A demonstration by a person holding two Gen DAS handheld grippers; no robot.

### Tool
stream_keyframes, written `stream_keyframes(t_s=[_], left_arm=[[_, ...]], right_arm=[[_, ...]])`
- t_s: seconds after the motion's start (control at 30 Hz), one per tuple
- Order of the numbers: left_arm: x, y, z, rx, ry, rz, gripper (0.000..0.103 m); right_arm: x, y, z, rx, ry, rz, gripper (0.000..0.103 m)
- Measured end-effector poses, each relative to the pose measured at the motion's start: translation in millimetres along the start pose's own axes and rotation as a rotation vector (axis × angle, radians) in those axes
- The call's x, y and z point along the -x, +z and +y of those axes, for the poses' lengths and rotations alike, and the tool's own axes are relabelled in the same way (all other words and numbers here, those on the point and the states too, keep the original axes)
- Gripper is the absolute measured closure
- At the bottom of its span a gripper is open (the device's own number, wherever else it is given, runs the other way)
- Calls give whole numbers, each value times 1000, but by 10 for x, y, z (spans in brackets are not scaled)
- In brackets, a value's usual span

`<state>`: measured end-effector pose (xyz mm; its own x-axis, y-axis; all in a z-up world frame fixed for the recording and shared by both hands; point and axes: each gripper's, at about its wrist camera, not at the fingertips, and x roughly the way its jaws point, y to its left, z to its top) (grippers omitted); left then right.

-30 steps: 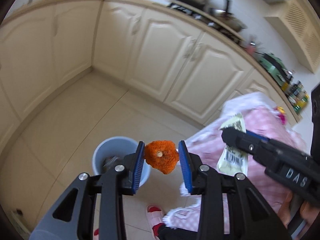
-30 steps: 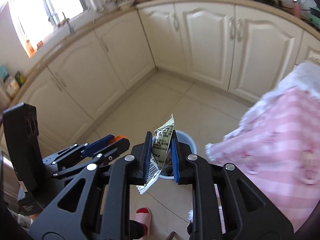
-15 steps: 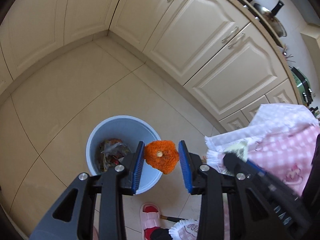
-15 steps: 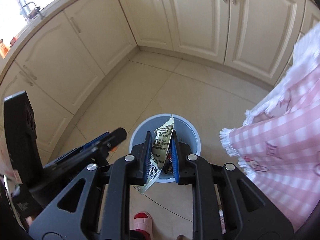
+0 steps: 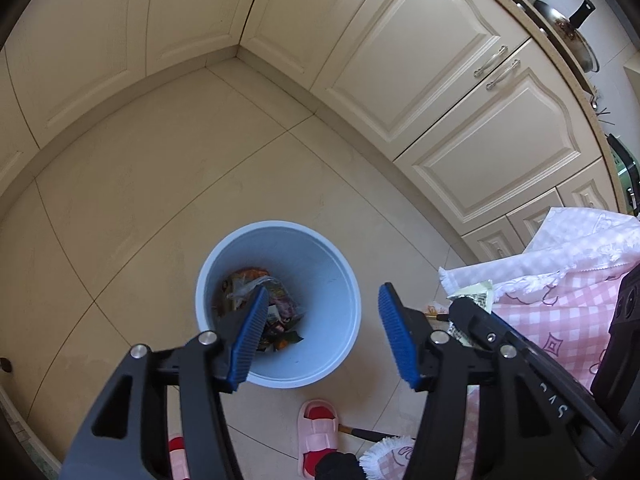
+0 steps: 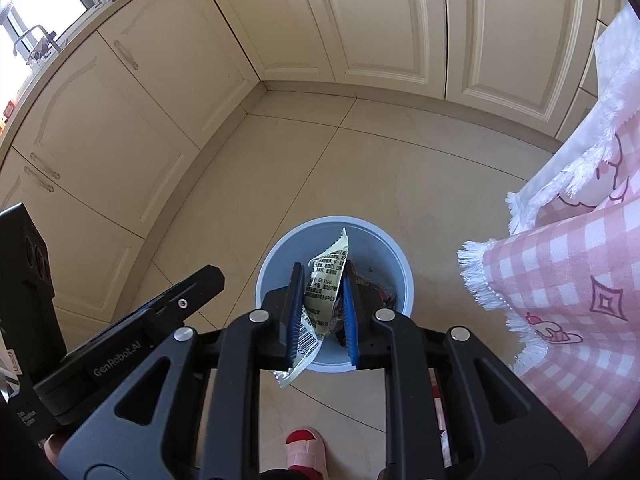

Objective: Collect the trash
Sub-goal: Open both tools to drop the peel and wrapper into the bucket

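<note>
wrapper (image 6: pixel 326 280) sits pinched in your right gripper (image 6: pixel 320 308) at frame centre, poised over the bin (image 6: pixel 394 256) for dropping (left gripper (image 5: pixel 320 336) spread, empty).

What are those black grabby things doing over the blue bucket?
A person is throwing trash away. The left hand-held gripper is open and empty above the blue trash bin, which already has scraps in the bottom. The right hand-held gripper is shut on a snack wrapper, holding it over the bin, not yet dropped.
</note>
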<state>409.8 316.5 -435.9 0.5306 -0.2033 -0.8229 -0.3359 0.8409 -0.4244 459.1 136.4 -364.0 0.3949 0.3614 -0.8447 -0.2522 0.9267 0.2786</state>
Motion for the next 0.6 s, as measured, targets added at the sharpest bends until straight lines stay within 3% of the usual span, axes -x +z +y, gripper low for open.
stream_keyframes(t_s=[0.6], left_arm=[[114, 9, 134, 29, 6, -18, 47]], right_arm=[[-59, 128, 208, 22, 31, -33, 82]])
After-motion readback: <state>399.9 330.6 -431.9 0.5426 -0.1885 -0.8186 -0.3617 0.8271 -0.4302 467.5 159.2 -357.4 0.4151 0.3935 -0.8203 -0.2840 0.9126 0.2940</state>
